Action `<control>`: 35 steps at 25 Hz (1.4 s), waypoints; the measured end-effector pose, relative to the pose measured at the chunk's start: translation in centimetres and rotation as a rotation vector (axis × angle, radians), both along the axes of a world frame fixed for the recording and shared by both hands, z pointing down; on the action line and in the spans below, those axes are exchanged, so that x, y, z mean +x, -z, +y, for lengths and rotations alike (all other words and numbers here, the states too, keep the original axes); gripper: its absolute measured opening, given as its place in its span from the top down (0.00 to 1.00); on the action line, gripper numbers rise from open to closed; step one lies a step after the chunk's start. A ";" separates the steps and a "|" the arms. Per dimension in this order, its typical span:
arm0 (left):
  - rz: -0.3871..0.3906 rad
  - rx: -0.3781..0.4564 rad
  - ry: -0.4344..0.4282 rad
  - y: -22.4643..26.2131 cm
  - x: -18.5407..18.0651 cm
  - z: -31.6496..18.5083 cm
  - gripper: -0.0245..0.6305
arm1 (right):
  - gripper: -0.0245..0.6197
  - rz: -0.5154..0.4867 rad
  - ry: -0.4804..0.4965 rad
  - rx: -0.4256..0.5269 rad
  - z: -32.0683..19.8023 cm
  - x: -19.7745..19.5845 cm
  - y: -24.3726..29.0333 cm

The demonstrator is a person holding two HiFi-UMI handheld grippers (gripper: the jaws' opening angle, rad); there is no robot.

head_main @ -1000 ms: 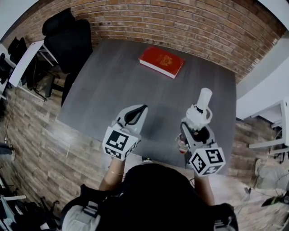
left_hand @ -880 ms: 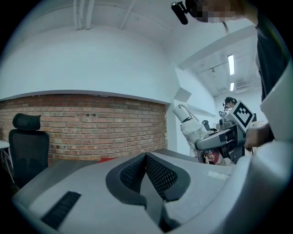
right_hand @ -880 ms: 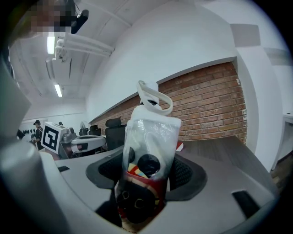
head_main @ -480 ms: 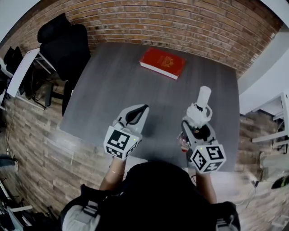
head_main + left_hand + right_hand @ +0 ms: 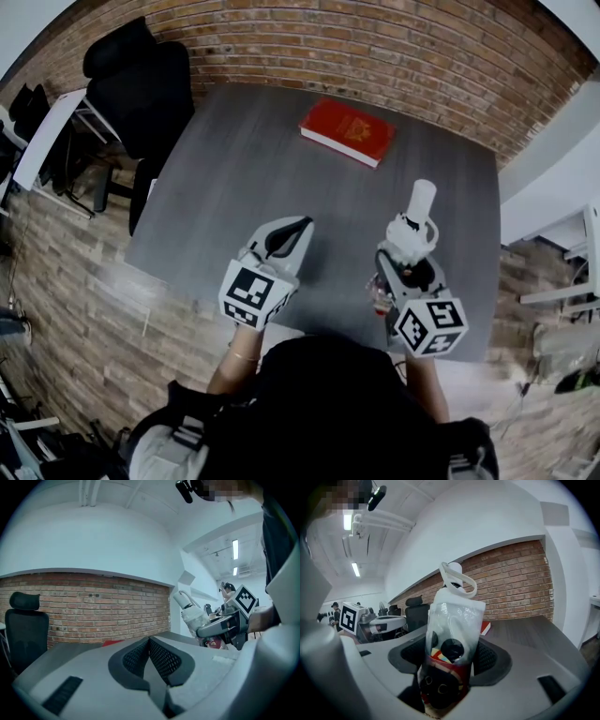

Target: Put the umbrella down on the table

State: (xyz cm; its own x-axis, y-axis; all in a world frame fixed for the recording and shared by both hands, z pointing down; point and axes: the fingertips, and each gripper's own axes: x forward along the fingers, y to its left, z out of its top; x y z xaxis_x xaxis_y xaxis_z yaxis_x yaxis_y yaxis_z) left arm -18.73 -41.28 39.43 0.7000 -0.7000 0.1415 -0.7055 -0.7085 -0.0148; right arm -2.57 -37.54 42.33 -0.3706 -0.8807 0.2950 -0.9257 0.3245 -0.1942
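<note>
The folded umbrella (image 5: 413,232) is red with cartoon print, wrapped in a clear sleeve, with a white handle and loop at its far end. My right gripper (image 5: 409,266) is shut on its lower part and holds it above the near right of the grey table (image 5: 234,169), handle pointing away from me. In the right gripper view the umbrella (image 5: 451,634) stands between the two dark pads of the gripper (image 5: 450,657). My left gripper (image 5: 287,234) hovers to its left, shut with nothing in it; its own view shows the gripper (image 5: 150,642) with pads together.
A red book (image 5: 347,131) lies at the far side of the table near the brick wall. A black office chair (image 5: 141,80) stands off the table's far left corner, with a white desk (image 5: 42,131) beyond it. The floor is wood plank.
Both grippers have edged a little forward over the table, side by side. The umbrella stays held in the right gripper, and the left stays shut.
</note>
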 end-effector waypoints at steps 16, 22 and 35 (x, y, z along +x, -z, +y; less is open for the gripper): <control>-0.007 -0.013 0.030 -1.2 -0.2 -2.7 0.96 | 0.53 0.044 0.043 -0.058 -2.9 -0.2 -2.5; 0.000 -0.039 0.033 -2.4 0.5 -3.9 0.96 | 0.53 0.060 0.064 -0.090 -4.2 -0.1 -3.9; -0.003 -0.101 0.030 -4.2 0.8 -4.1 0.96 | 0.53 0.096 0.084 -0.181 -5.7 -0.6 -7.8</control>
State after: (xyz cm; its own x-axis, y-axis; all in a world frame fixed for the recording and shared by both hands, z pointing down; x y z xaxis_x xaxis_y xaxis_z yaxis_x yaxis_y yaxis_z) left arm -17.96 -45.34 43.67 0.6783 -0.7028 0.2142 -0.7266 -0.6850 0.0535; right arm -3.19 -43.25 50.18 -0.4025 -0.7776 0.4831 -0.9142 0.3687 -0.1682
